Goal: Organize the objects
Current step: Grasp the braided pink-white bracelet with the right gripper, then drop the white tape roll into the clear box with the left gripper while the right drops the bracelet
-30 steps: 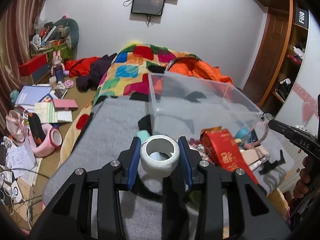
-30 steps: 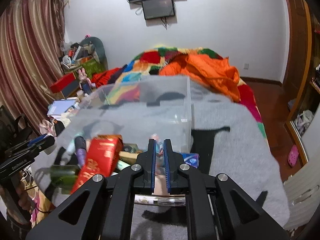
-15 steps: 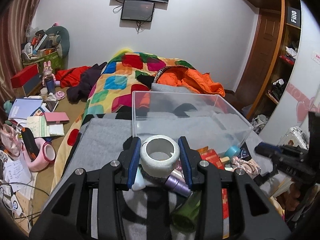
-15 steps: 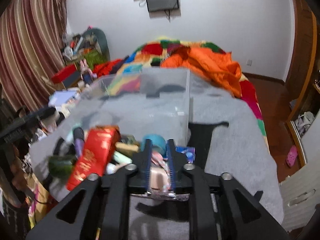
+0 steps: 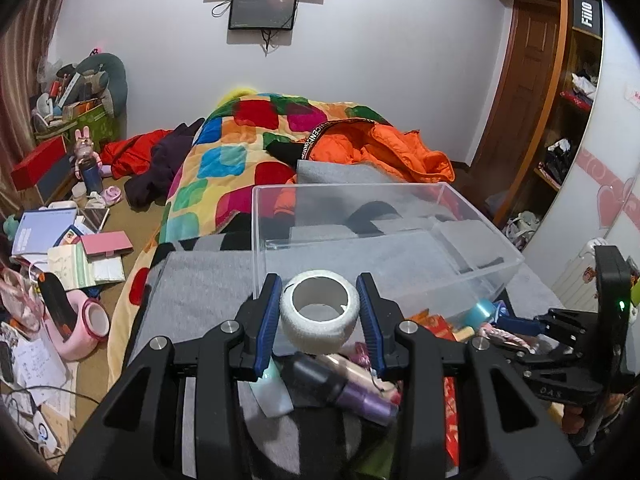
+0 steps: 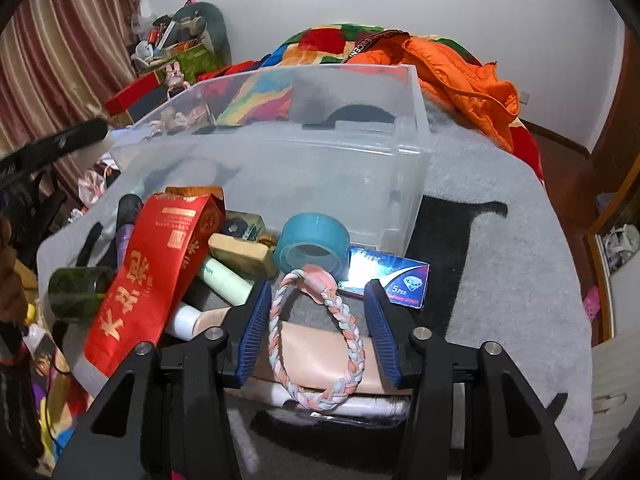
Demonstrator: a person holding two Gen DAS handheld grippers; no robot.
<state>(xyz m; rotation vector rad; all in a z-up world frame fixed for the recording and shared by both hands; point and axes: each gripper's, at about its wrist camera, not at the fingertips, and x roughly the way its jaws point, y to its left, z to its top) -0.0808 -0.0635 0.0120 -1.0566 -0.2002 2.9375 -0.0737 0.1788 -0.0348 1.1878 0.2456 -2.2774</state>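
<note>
Braided loop (image 6: 316, 336) lies between right gripper (image 6: 318, 334) pads (jaws just opening)

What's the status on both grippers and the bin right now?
Left gripper shut on white tape roll, short of clear bin. Right gripper just opened, straddling braided loop. Teal tape ahead.

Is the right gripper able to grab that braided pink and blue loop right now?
Probably yes. The right gripper has just been opening, and its jaws now stand on either side of the braided loop, which lies on top of a beige pouch with nothing covering it.
</note>
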